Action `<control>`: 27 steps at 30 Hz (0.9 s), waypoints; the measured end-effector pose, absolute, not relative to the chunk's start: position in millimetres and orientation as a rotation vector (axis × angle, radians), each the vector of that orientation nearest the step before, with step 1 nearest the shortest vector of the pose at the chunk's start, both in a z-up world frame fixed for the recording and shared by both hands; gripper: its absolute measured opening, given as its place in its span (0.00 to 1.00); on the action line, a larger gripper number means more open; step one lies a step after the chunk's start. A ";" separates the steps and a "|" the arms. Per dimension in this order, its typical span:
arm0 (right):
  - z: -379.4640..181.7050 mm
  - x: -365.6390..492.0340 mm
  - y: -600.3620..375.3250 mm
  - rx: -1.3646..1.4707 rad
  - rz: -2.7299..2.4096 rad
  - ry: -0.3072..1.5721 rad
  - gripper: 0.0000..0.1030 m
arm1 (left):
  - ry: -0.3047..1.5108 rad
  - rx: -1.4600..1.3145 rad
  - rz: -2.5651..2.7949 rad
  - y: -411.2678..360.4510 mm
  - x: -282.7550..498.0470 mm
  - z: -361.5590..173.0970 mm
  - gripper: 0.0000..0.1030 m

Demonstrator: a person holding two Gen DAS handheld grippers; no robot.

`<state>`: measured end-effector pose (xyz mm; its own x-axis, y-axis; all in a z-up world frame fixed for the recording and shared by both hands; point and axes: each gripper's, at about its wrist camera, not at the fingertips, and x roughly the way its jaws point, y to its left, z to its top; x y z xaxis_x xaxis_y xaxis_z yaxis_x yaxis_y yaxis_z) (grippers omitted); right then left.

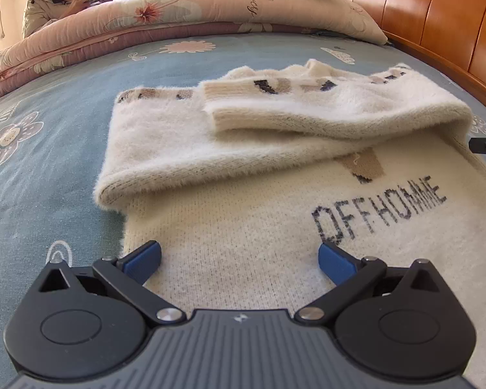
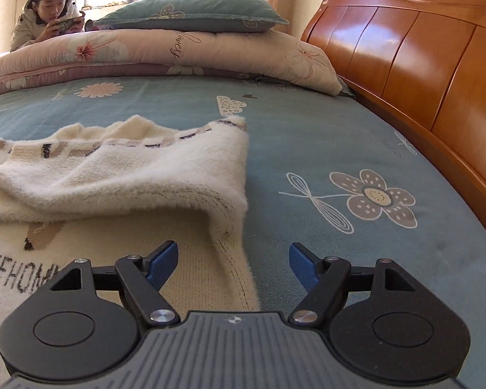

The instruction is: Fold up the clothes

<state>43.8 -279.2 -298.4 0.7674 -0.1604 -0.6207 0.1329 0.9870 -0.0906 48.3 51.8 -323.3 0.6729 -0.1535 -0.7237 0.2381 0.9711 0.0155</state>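
Sweater (image 1: 275, 168) fills my left view's centre, half-folded on the sheet (image 1: 48, 162); left gripper (image 1: 239, 259) gapes empty above its hem. Right view: right gripper (image 2: 233, 265) wide, empty, straddling the sweater's right edge, bare sheet toward the headboard (image 2: 421, 64).

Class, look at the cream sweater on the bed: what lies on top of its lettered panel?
On the sweater, its own folded sleeves lie over the upper part. The lettering stays visible; anything beneath the folds is covered.
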 end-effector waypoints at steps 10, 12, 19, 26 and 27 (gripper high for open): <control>-331.4 73.4 -294.9 -0.034 -0.236 0.603 0.77 | 0.740 0.116 -0.206 50.0 47.6 -331.5 1.00; -333.8 74.5 -293.9 -0.111 -0.256 0.601 0.77 | 0.731 0.115 -0.206 50.8 46.7 -332.2 1.00; -337.6 76.6 -312.4 -0.097 -0.253 0.625 0.78 | 0.708 0.120 -0.206 53.5 44.4 -334.3 1.00; -330.9 70.7 -321.4 -0.050 -0.197 0.642 0.78 | 0.698 0.122 -0.205 53.7 43.3 -335.8 1.00; -327.1 67.8 -321.0 -0.054 -0.185 0.643 0.78 | 0.697 0.123 -0.205 53.7 43.4 -336.0 1.00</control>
